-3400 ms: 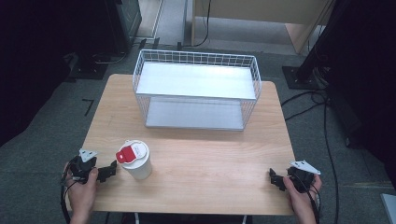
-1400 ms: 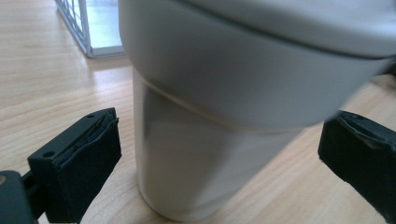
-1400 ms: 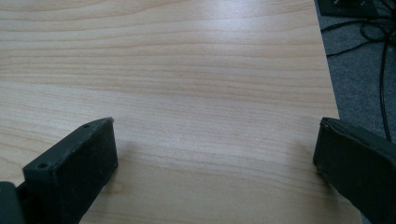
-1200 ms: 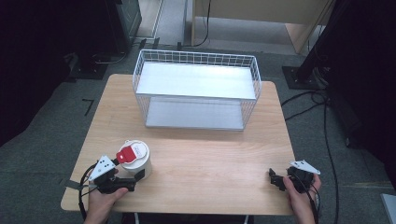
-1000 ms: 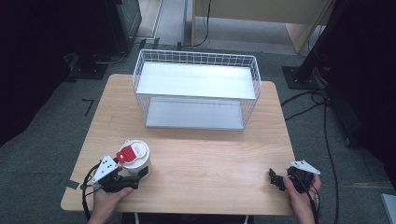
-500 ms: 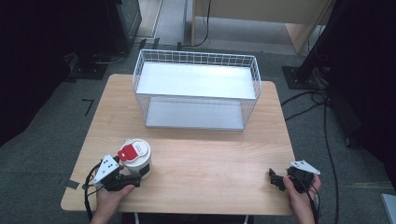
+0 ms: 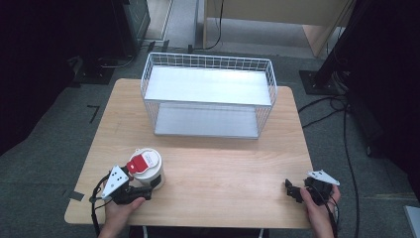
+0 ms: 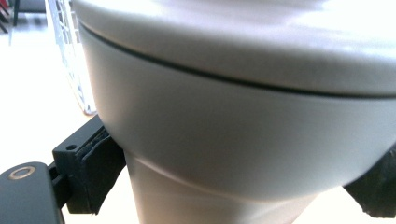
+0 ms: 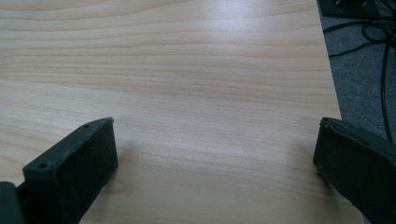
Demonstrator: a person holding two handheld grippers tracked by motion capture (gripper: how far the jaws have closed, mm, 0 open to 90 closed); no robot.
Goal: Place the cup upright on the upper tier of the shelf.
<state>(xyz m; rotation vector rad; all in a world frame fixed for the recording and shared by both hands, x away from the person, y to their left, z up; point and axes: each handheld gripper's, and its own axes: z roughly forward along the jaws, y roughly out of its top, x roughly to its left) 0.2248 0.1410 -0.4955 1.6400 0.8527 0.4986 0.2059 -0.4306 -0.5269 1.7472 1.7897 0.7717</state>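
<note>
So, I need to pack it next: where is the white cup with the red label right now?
In the high view the cup stands on the table's near-left part, between the left gripper's jaws, in front of the wire basket.

A lab or test room is shown. A bare wooden table (image 7: 208, 163) is set on grey carpet (image 7: 44, 148), with black stands (image 7: 341, 44) and loose cables (image 7: 346, 129) seen around it.

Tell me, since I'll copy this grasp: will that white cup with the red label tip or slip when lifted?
The cup widens upward, so the left tongs, pinching below the flare, probably won't let it slip down. Its top looks heavier than its narrow base, so a push could tip it. Its smooth wall may twist between the pads.
</note>
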